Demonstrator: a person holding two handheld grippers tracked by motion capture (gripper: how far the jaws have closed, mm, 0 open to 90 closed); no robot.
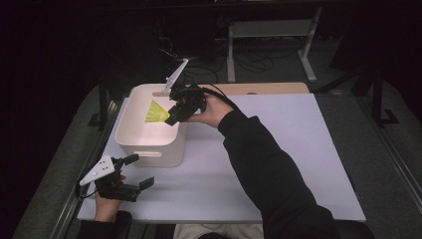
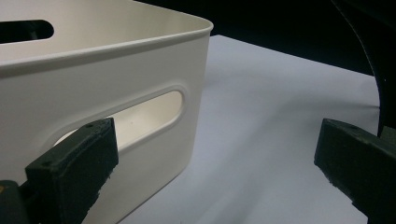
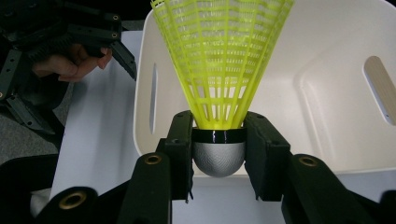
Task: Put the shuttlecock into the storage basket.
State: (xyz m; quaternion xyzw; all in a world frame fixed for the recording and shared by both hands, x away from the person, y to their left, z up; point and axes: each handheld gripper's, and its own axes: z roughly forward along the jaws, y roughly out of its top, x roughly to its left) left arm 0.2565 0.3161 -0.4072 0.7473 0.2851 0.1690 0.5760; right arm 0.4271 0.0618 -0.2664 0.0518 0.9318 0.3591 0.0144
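The right gripper (image 3: 218, 161) is squeezing the yellow shuttlecock (image 3: 219, 70) by its grey tip, over the white bin (image 1: 149, 149) at upper left. Best is lowering inside before letting go. The left gripper (image 1: 133, 172) is waiting wide open, holding nothing.

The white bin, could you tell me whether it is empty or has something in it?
Empty: the white bin shows a bare floor; the shuttlecock is clamped above it.

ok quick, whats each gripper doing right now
left gripper: open, holding nothing, beside the white bin
right gripper: shut on the yellow shuttlecock, over the bin
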